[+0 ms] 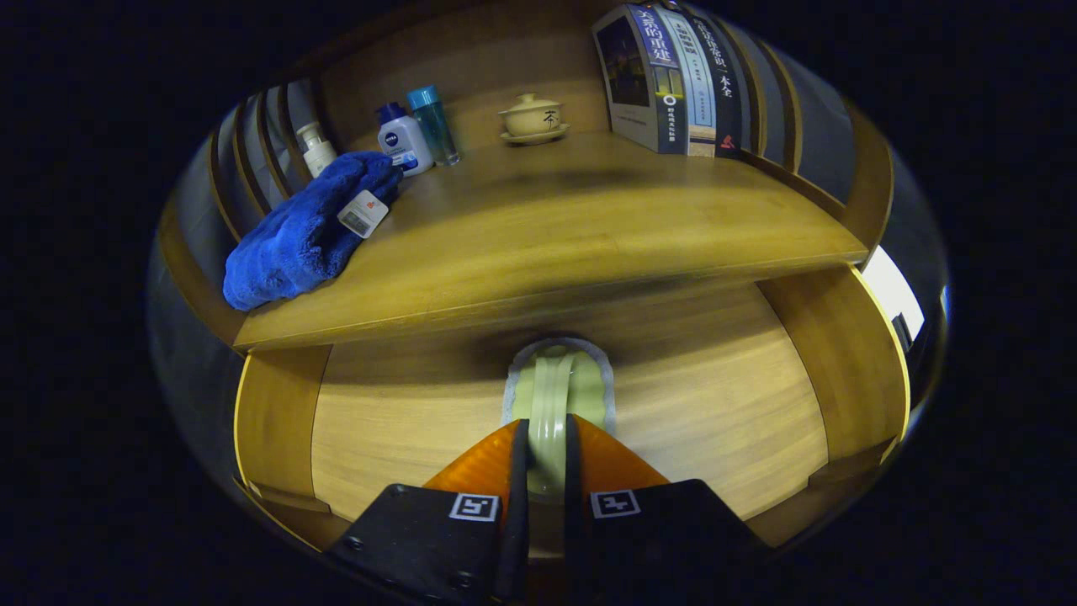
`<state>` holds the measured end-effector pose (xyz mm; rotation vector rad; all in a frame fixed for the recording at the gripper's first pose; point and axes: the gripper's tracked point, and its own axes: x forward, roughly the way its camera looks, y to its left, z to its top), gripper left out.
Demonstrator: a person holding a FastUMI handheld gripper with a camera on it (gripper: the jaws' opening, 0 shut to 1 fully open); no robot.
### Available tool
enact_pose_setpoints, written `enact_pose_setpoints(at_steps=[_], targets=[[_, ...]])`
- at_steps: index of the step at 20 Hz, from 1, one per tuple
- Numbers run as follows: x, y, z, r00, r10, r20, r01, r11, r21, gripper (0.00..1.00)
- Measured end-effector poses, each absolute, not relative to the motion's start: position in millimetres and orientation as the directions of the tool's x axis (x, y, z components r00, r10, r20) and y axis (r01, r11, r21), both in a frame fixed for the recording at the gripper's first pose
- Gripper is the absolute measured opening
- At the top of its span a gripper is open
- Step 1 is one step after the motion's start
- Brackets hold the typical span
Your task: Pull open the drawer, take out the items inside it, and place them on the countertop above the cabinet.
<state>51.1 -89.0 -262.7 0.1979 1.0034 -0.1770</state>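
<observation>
In the gripper view, the gripper (547, 446) is closed on a pale green item (551, 396), which stands between the two fingers; both fingers press on its narrow middle part, so I judge that it is held firmly. What the item is exactly I cannot tell; it looks like a folded cloth or a soft strip with a grey border. Under it lies the open drawer (724, 421), with a wooden bottom and side walls to the left and right of the fingers, and I see no other object on the bare bottom. Beyond the fingers, above the drawer, runs the front edge of the countertop (589, 227). On its left front corner lies a blue towel (303, 231) with a small white tag, so one item seems to be already taken out. Behind the towel, along the back edge, stand a small white pump bottle (316, 148), a white bottle with a dark cap (404, 141) and a light blue bottle (436, 124). A lidded tea cup on a saucer (533, 118) stands near the middle of the back edge, and a row of books (673, 80) stands at the right back corner. The step in hand seems to be the taking out of the green item. The next move calls for lifting it clear over the front edge, then putting it down on the free middle part of the countertop, away from the towel and the cup.
</observation>
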Motion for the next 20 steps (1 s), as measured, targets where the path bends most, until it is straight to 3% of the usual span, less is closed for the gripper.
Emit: enact_pose_setpoints(at_steps=[13,20], targets=[[0,-89,-196,0.689,-0.029,-0.724,0.192,0.971,0.143,0.26],[-3,-86,-134,0.811,-0.043,-0.583,0.129,0.986,0.105,0.26]])
